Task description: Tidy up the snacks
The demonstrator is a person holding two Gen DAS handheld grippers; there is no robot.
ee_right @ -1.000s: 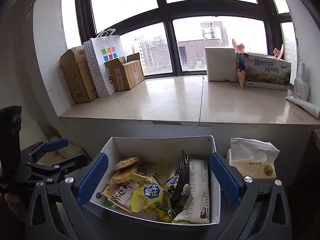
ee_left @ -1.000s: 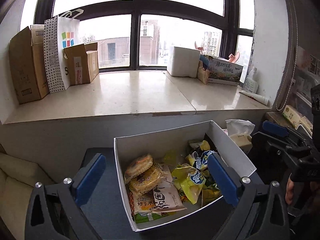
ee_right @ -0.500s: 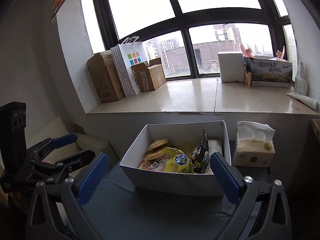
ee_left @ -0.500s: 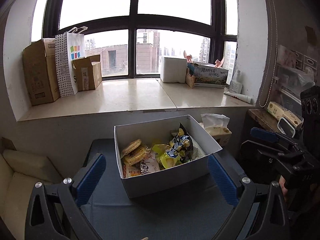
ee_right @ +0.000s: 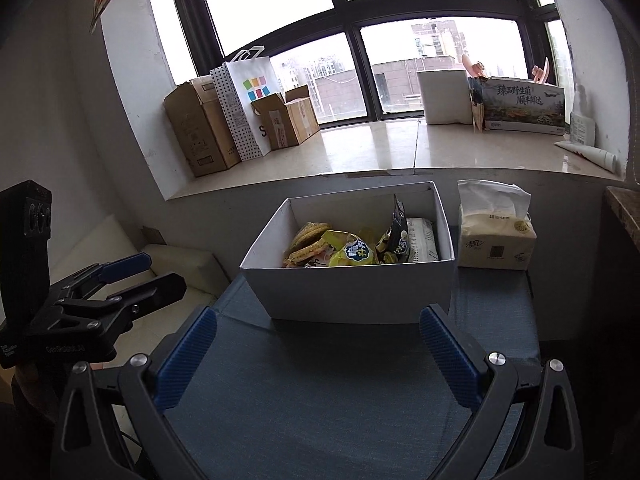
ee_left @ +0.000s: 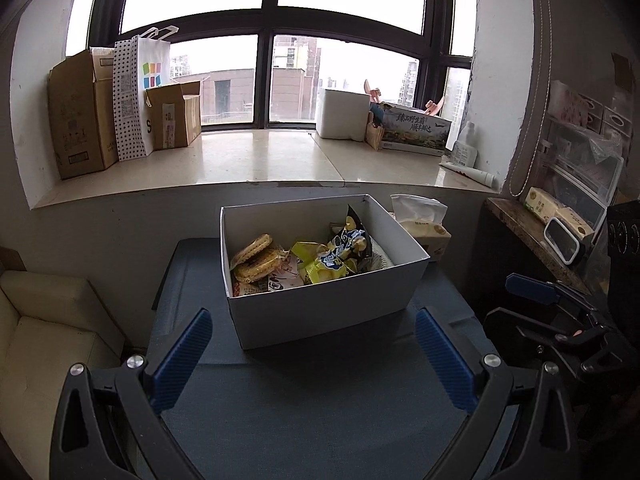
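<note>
1. Snacks sit piled in the white box (ee_left: 320, 312), straight ahead of both tongs on the blue-grey worktop (ee_left: 320, 408). Round biscuit packs (ee_left: 256, 258) at the left end, yellow packets (ee_left: 320, 264) in the middle, a dark packet (ee_left: 352, 236) standing upright, a white wrapped pack (ee_right: 422, 238) against the right wall.
2. Progress, my read: nothing loose shows on the worktop, so the gathering looks done or nearly so. The pile inside is jumbled, so sorting may be left; can't say for sure.
3. Left tongs (ee_left: 312, 360): jaws spread wide, nothing between them, short of the box's near wall.
4. Right tongs (ee_right: 316, 356): same, wide apart and empty, near the box front but not touching it.
5. Tissue pack (ee_right: 496, 236) just beside the box, ahead-right of the right tongs; it crowds that side.
6. Beyond the box: windowsill (ee_left: 260, 160) with cardboard boxes (ee_left: 80, 112) and a spotted paper bag (ee_left: 138, 96) far-left, a white foam box (ee_left: 344, 114) and a printed carton (ee_left: 416, 130) far-right. None of it blocks a reach.
7. Cream cushion (ee_left: 52, 320) left of the left tongs, below worktop level.
</note>
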